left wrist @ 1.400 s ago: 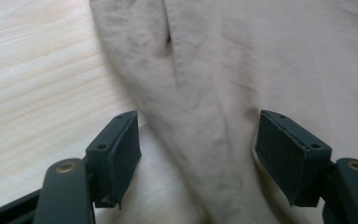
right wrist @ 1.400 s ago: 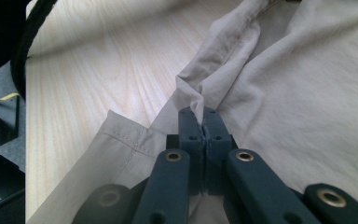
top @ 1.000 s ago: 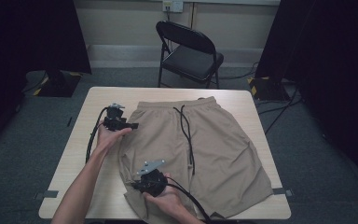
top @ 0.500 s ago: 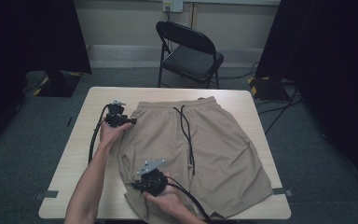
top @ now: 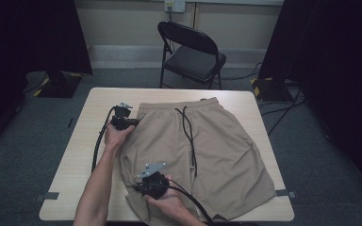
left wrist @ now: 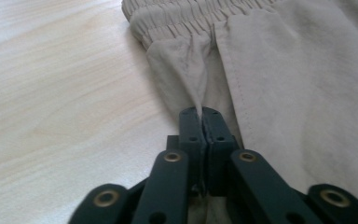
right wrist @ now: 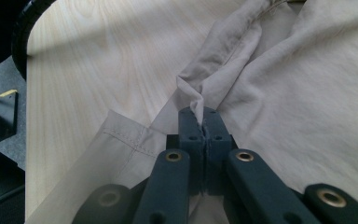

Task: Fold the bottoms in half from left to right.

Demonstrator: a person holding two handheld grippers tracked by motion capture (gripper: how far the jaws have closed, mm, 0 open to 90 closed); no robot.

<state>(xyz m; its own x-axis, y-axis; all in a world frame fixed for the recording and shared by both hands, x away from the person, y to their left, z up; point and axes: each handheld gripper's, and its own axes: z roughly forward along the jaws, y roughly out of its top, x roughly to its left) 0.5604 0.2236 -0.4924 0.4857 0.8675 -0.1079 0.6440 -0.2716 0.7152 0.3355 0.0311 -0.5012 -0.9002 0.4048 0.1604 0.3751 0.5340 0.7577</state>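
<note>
Since the earlier frames, little had shifted on the table (top: 82,155): the left gripper (top: 124,120) had edged only slightly at the shorts' side edge, and its jaws had just been closing, with a fold of cloth between them. From the high view, the beige shorts (top: 217,155) lay spread flat across the light wooden table, waistband toward the far edge and a black drawstring (top: 188,136) trailing down the front. At the left, the person's left hand (top: 115,137) held the left gripper against the shorts' side just below the waistband. In the left gripper view, the jaws met tightly on a pinched ridge of fabric, the gathered elastic waistband (left wrist: 186,18) lying just beyond. Nearer the person, the right hand (top: 167,202) held the right gripper (top: 148,181) at the hem of the same leg, close to the table's near edge. In the right gripper view, its jaws were likewise pressed together on a bunched fold of cloth, with the stitched hem (right wrist: 126,140) beside them. Behind the table stood a black folding chair (top: 193,52).
</note>
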